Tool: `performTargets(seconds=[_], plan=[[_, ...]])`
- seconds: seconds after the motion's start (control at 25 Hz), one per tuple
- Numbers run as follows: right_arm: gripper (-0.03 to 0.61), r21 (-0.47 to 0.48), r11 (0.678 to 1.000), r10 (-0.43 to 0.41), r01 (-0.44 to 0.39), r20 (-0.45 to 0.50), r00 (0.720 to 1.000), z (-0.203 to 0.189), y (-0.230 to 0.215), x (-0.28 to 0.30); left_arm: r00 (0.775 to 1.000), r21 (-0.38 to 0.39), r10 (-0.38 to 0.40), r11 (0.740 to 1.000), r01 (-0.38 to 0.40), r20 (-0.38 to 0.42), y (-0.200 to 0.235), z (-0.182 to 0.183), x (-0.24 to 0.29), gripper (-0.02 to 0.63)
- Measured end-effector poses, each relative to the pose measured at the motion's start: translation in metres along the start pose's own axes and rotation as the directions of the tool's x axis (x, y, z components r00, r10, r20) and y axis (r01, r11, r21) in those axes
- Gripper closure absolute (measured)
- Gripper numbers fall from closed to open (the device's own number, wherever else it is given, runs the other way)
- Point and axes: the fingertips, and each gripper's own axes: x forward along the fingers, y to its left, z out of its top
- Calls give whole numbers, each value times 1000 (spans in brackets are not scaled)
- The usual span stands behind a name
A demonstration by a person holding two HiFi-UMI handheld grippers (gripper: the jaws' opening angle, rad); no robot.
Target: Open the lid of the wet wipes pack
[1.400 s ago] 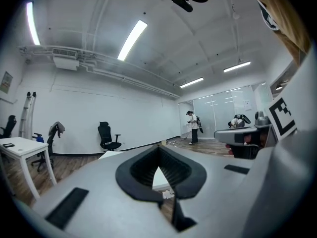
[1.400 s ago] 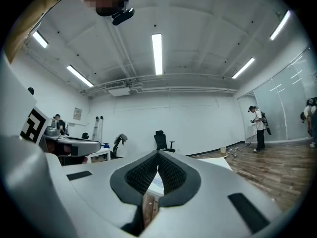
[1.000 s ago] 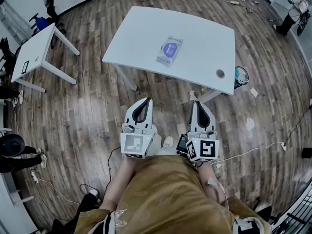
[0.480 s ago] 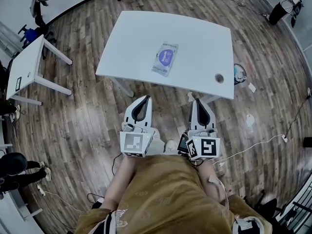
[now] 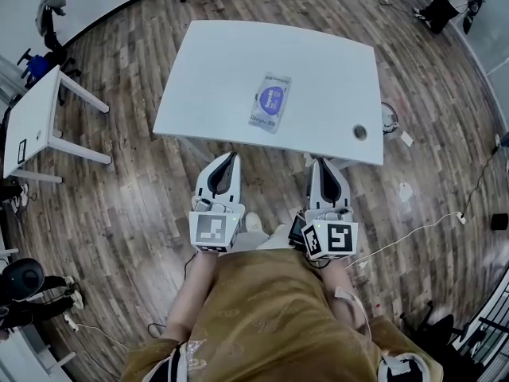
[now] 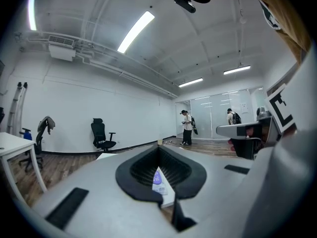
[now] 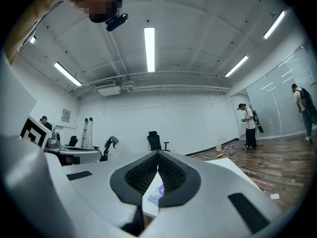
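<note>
The wet wipes pack [image 5: 270, 102] lies flat near the middle of the white table [image 5: 215, 78]; it is pale with a purple oval lid patch, and the lid is down. Both grippers are held level over the floor, just short of the table's near edge. My left gripper [image 5: 229, 156] is shut with nothing in it, and my right gripper [image 5: 324, 160] is shut and empty as well. In the left gripper view the pack [image 6: 159, 182] shows below the touching tips of the left gripper [image 6: 159, 148]. The right gripper view shows the pack [image 7: 154, 195] under the right gripper [image 7: 158, 153].
A cable hole [image 5: 360, 132] sits in the table's near right corner. A smaller white desk [image 5: 32, 122] stands at the left, with office chairs [image 5: 48, 14] beyond it. A person [image 5: 445, 2] stands far right. Cables [image 5: 413, 233] trail over the wooden floor.
The table and pack have drawn nearer; both grippers now sit close to the table's near edge. Their jaws have stayed shut.
</note>
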Motion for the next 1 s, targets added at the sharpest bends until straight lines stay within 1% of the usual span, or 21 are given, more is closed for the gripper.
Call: performTargets(seconds=[0.16, 0.32, 0.56, 0.68, 0.84, 1.0], plan=[[569, 8, 1000, -8, 8, -9, 1000, -4, 4, 9, 1000, -4, -5, 1000, 5, -3, 10, -2, 9, 612], [569, -19, 1000, -14, 14, -26, 1000, -9, -1, 20, 1000, -3, -17, 1000, 17, -9, 12, -3, 23, 612], [569, -16, 1000, -15, 14, -40, 999, -16, -10, 38, 999, 1, -27, 1000, 27, -25, 13, -8, 46, 612], [569, 4, 1000, -14, 14, -64, 998, -21, -19, 51, 999, 10, -28, 1000, 28, -30, 15, -8, 64, 612], [568, 50, 999, 12, -7, -98, 995, -32, -33, 78, 999, 15, -18, 1000, 19, -40, 19, -12, 91, 612], [568, 61, 998, 19, -11, -135, 991, -42, -50, 102, 998, 12, -4, 1000, 5, -60, 25, -18, 118, 612]])
